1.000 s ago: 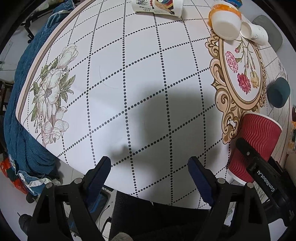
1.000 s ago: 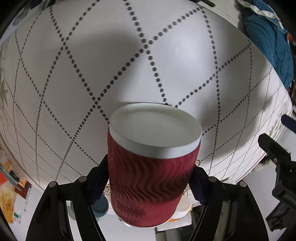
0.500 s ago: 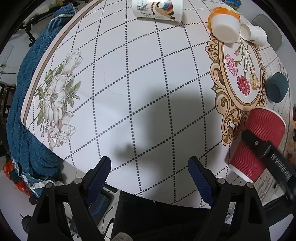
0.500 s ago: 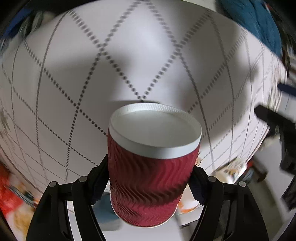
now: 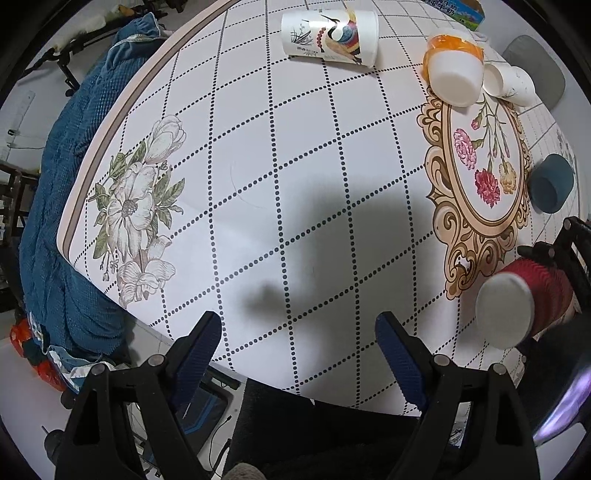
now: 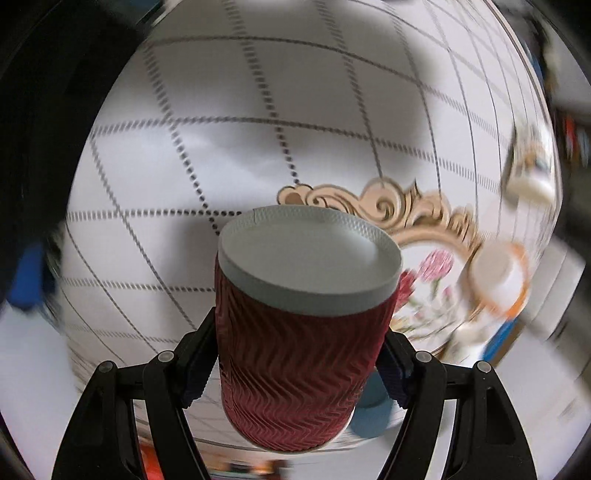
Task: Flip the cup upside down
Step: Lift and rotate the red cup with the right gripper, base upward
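The right gripper (image 6: 295, 369) is closed on the red ripple paper cup (image 6: 295, 354), its blue pads pressing both sides of the corrugated wall. The cup is held off the table (image 5: 295, 147), white base toward both cameras; its inside cannot be seen. In the left wrist view the cup (image 5: 517, 306) hangs at about 4 o'clock, over the gold scroll border of the oval flower print (image 5: 480, 166).

The left gripper (image 5: 297, 339) is spread wide over the near table edge and holds nothing.

At 12 o'clock a white bird-print cup (image 5: 328, 33) lies on its side, mouth to the right. At 1 o'clock an orange-and-white cup (image 5: 452, 66) rests base toward the camera, touching a small white paper cup (image 5: 508, 83) on its side. At 3 o'clock a dark teal cup (image 5: 552, 182) lies tipped, its interior dark; what any holds cannot be told. A blue quilted cloth (image 5: 55, 221) hangs at 9 o'clock.
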Available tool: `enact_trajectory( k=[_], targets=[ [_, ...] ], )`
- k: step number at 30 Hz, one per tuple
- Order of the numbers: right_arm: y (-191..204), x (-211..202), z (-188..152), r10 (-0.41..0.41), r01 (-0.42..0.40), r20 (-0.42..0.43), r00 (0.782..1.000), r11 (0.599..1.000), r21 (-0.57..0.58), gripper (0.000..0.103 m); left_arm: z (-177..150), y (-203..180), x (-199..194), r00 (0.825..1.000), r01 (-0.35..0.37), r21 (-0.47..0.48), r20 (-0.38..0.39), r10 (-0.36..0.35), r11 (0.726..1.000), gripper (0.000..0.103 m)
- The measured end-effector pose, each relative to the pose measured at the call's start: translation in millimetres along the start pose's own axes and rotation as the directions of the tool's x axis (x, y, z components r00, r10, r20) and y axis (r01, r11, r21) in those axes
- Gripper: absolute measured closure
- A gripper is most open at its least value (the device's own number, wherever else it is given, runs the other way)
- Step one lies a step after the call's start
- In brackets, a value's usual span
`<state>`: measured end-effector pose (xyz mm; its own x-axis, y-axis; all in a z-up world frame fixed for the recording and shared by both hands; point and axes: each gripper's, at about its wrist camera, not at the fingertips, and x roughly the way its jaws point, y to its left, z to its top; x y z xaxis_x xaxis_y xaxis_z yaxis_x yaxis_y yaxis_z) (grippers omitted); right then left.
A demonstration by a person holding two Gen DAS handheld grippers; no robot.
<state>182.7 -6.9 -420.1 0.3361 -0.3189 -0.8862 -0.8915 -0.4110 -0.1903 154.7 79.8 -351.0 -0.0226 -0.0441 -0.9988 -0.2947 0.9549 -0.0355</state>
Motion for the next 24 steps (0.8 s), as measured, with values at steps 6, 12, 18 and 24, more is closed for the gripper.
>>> enact_trajectory(
  k=[6,12,18,24],
  targets=[
    [-27.6,13.6,-11.4,0.183,-0.183,0.023,0.983,0.951,0.249,0.026,-1.3,-5.9,-3.2,1.000,-0.002,0.018,0.006,0.002,1.000,0.018],
    [-50.0,31.9,-33.4,0.327,-0.320,0.071,0.942,0.819,0.476,0.026,-2.3,-15.4,-1.1,1.000,0.001,0.038,0.003,-0.001,0.999,0.018],
    [-76.3,57.5,-62.8,0.455,-0.424,0.136,0.880,0.623,0.658,0.026,-3.1,-27.3,0.1,1.000,-0.024,0.034,-0.020,0.025,0.999,0.018],
    [-92.3,82.3,-92.5,0.545,-0.493,0.216,0.810,0.435,0.753,0.026,-2.3,-32.5,1.1,0.999,-0.023,0.046,-0.023,0.024,0.999,0.018]
  ],
)
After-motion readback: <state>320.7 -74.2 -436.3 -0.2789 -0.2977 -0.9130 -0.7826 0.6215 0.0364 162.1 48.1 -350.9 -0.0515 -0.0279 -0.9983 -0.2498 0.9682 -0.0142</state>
